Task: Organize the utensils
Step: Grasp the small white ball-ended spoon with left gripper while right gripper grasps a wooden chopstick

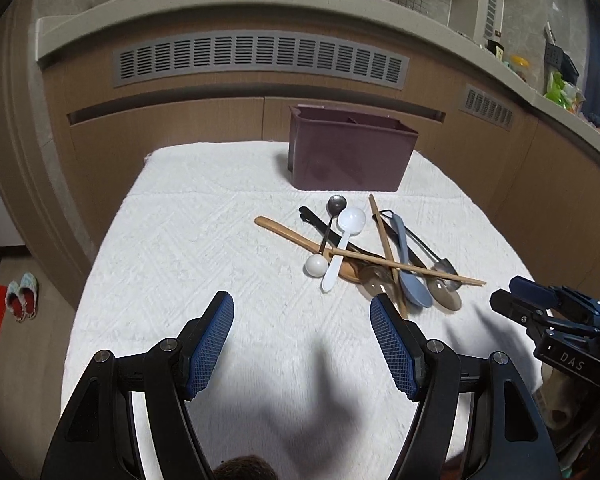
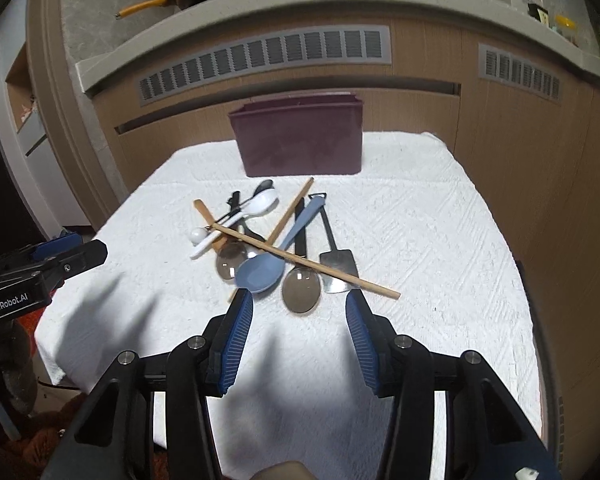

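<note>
Utensil sorting, opening stage. A maroon caddy [image 2: 298,142] stands at the far edge of the table [image 2: 440,220], which is draped in a white textured cloth. From the left wrist view its open top shows an inner divider and no handles rising above the rim; how much lies deeper inside cannot be told.

All visible utensils lie in one tangled heap [image 2: 276,240] on the cloth just in front of the caddy, not touching it. Within the heap:
- a blue-grey plastic spoon [image 2: 260,272] with its bowl nearest the viewer;
- two translucent brown spoons, one on each side of it;
- a white ladle-like spoon [image 1: 350,224] and a white spoon with a ball-shaped end [image 1: 315,266];
- a small dark metal spoon [image 1: 336,203];
- a wooden spatula [image 1: 284,232];
- a metal spatula [image 2: 338,268] with a black handle;
- two wooden chopsticks [image 2: 300,258] crossing over the rest.

The left tool [image 1: 302,312] hovers above bare cloth short of the heap, jaws spread wide and empty. The right tool [image 2: 300,308] hangs just before the spoon bowls, jaws likewise wide and empty.

Judged progress: nothing yet sorted; every piece remains to be lifted and placed in the caddy. The overlying chopsticks probably need clearing first.
</note>
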Motion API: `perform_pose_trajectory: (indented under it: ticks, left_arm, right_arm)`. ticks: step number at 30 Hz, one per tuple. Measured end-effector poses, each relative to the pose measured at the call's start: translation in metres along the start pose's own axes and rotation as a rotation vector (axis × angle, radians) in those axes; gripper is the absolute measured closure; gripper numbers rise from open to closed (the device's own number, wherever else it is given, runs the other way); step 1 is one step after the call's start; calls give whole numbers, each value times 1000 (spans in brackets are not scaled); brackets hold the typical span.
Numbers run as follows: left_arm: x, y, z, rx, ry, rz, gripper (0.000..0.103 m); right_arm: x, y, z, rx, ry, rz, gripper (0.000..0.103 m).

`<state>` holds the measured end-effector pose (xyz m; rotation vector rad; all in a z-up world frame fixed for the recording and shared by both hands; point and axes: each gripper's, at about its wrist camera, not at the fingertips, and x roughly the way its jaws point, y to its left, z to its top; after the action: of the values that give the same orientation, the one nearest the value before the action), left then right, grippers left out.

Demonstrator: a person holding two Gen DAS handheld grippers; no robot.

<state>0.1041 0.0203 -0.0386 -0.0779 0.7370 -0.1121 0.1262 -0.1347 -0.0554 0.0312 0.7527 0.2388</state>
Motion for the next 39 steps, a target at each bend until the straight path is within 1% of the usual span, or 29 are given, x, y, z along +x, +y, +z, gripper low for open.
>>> perform_pose_trajectory:
  ticks: [2, 4, 6, 7, 8, 9, 10, 12, 15, 17, 18, 19, 22, 24, 26, 27, 28, 29, 31, 33, 35, 37, 39]
  left_arm:
    - [18, -1, 7, 33, 21, -8, 32]
    - [40, -2, 13, 60, 72, -36, 32]
    - [56, -2, 17, 73, 94, -43, 32]
    - [61, -2, 19, 77, 92, -40, 32]
    - [66, -1, 21, 78, 80, -33, 34]
    - [69, 0, 23, 70, 70, -29, 43]
    - [73, 2, 25, 59, 62, -28, 48]
    - [80, 4, 29, 59, 64, -34, 48]
    - [91, 6, 31, 55, 99, -46, 49]
    - [100, 8, 30, 42, 121, -41, 56]
    - [103, 10, 30, 34, 133, -40, 63]
    - [106, 12, 30, 22, 142, -54, 65]
    - [111, 8, 29, 20, 164, -84, 66]
    - [116, 4, 28, 23, 175, -88, 66]
    - [118, 2, 31, 9, 167, -89, 66]
    - [120, 3, 33, 1, 163, -92, 68]
    - [121, 4, 35, -6, 154, -93, 77]
    - [120, 5, 37, -11, 146, -91, 82]
    - [112, 8, 43, -17, 99, -91, 82]
    - [95, 11, 52, 4, 14, -68, 82]
    - [75, 17, 61, 14, -66, -45, 82]
    - [62, 25, 69, 6, -112, -43, 82]
    - [52, 33, 77, 0, -143, -40, 84]
  right_arm:
    - [14, -5, 5, 0, 32, -3, 57]
    - [22, -7, 8, -7, 44, -3, 57]
    - [31, -10, 12, -38, 33, -28, 57]
    - [35, -12, 15, -50, 25, -43, 57]
    - [37, -14, 18, -57, 14, -48, 58]
    - [40, -16, 22, -61, 7, -45, 62]
    - [42, -17, 25, -64, 7, -44, 66]
    - [50, -21, 35, -69, 7, -49, 67]
    - [59, -23, 46, -77, 10, -47, 67]
    - [64, -22, 50, -83, 10, -51, 67]
    - [66, -22, 52, -83, 6, -57, 67]
    - [67, -21, 54, -82, 3, -58, 67]
    - [70, -20, 55, -64, 6, -30, 68]
    - [72, -19, 56, -57, 15, -21, 70]
    - [75, -17, 57, -61, 25, -19, 71]
    - [76, -15, 58, -61, 29, -18, 73]
    - [78, -14, 59, -61, 35, -16, 74]
    - [80, -12, 62, -61, 40, -13, 74]
    - [85, -6, 67, -67, 43, -14, 74]
    - [96, 5, 77, -83, 50, -18, 75]
    - [110, 15, 86, -85, 72, 2, 79]
    - [129, 26, 95, -92, 109, 28, 83]
    - [150, 34, 102, -94, 138, 16, 84]
